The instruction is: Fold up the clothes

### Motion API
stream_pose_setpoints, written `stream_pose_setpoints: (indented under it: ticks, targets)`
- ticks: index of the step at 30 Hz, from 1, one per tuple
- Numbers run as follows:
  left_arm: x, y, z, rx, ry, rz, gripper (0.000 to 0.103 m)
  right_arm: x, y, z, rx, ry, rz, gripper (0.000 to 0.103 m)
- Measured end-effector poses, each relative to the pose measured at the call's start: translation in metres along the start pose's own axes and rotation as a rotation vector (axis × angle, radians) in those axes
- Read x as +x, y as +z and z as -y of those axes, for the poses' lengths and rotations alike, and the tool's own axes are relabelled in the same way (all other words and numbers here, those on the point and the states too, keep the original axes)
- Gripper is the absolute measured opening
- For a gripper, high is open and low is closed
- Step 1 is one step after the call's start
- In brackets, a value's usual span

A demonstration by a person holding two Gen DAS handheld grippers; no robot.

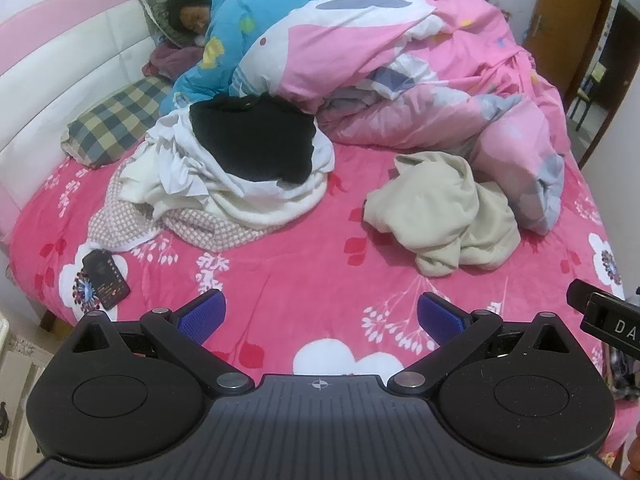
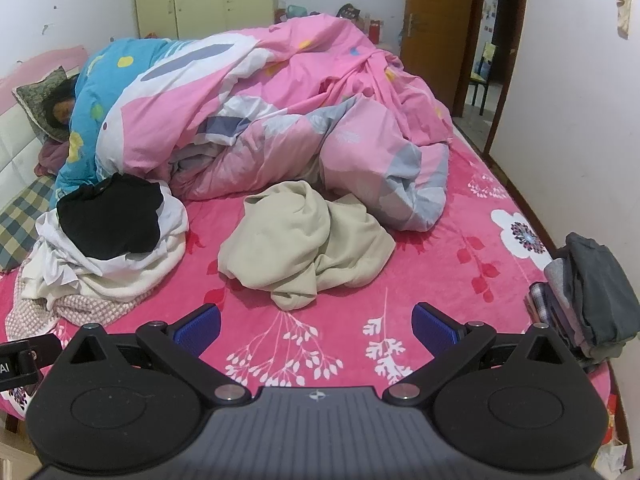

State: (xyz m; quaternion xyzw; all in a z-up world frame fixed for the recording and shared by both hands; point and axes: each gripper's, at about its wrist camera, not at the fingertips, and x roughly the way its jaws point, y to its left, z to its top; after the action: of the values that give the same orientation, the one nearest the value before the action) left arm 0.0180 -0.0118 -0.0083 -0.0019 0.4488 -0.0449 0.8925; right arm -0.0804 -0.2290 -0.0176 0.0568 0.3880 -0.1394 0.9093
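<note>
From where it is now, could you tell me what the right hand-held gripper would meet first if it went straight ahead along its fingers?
Probably the crumpled beige fleece garment. The right hand-held gripper is open and points over bare pink floral bedsheet toward it, though depth is uncertain.

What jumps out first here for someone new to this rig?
The big pink quilt heaped across the far half of the bed, with a person lying under a blue cover at the headboard end. Nearer, a crumpled beige garment lies alone mid-bed, right of a white laundry pile topped by a black garment. Both the left gripper and the right gripper hang open and empty above the sheet.
</note>
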Motion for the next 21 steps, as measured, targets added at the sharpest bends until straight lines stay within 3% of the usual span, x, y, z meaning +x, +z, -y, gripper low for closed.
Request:
stream_pose_setpoints:
  ticks: [11, 21]
  targets:
    - [0.009, 0.004, -0.007, 0.005, -0.017, 0.006, 0.103, 0.005, 0.002, -0.006, 0.011, -0.025, -0.005, 0.103]
    - [0.016, 0.005, -0.018, -0.026, -0.105, 0.020, 0.103, -0.002, -0.006, 0.002, 0.055, -0.064, 0.025, 0.103]
